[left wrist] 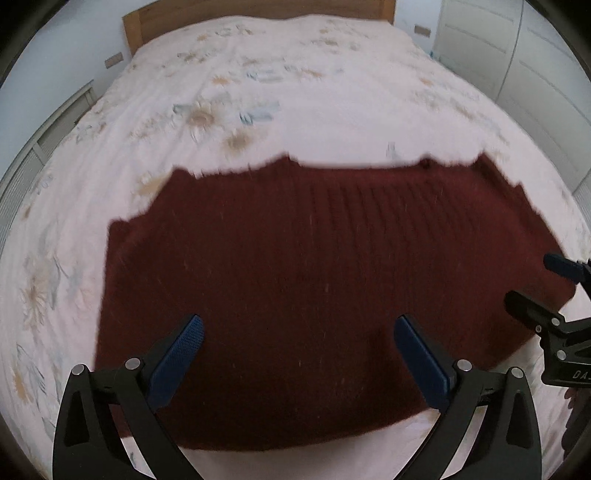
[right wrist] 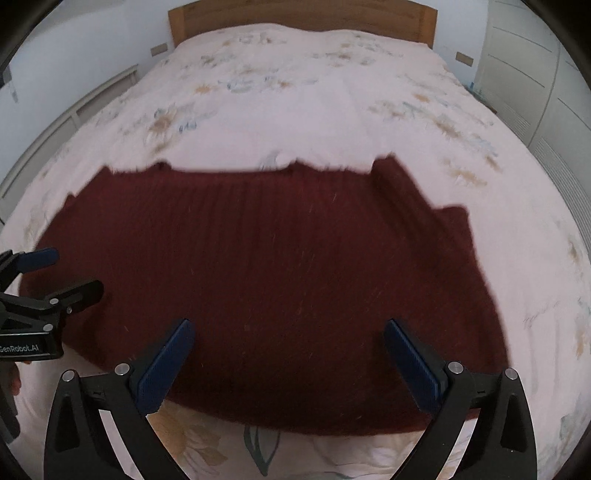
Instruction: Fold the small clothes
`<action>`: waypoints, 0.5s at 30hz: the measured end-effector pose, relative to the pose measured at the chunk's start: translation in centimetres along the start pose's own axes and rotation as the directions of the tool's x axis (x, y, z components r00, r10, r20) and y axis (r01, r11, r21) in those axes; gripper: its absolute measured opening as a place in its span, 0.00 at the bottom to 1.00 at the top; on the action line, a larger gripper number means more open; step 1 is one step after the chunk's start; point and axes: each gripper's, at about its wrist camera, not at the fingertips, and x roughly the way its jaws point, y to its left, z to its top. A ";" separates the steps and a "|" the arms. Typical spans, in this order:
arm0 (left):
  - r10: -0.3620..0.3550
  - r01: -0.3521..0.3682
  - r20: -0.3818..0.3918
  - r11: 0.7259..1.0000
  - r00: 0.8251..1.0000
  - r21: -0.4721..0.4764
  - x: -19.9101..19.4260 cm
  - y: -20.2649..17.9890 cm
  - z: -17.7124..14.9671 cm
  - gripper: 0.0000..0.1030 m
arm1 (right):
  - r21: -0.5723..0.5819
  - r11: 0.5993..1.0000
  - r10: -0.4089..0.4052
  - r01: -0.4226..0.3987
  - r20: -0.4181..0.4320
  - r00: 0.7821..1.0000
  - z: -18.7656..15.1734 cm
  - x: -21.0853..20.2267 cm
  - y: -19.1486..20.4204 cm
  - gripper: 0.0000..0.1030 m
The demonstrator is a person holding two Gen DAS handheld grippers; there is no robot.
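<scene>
A dark red knitted garment (left wrist: 295, 280) lies spread flat on the bed, filling the middle of both views (right wrist: 266, 273). My left gripper (left wrist: 298, 328) hovers over its near part with the blue pads wide apart and nothing between them. My right gripper (right wrist: 289, 332) hangs the same way over the garment's near edge, jaws wide and empty. Each gripper also shows from the side in the other's view: the right gripper (left wrist: 532, 280) at the right edge, the left gripper (right wrist: 70, 273) at the left edge, both open. Both views are blurred.
The bed's pale floral cover (left wrist: 280, 92) stretches back to a wooden headboard (right wrist: 303, 18). White wardrobe doors (left wrist: 524, 74) stand on the right, a low white radiator or rail (right wrist: 74, 114) on the left. A hand (right wrist: 14, 384) shows at the lower left edge.
</scene>
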 end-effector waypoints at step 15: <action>0.014 -0.014 -0.002 0.995 1.000 -0.098 1.0 6.6 -3.7 0.99 | 0.048 0.999 -0.023 0.021 0.034 0.999 -2.7 0.9 -6.6 0.99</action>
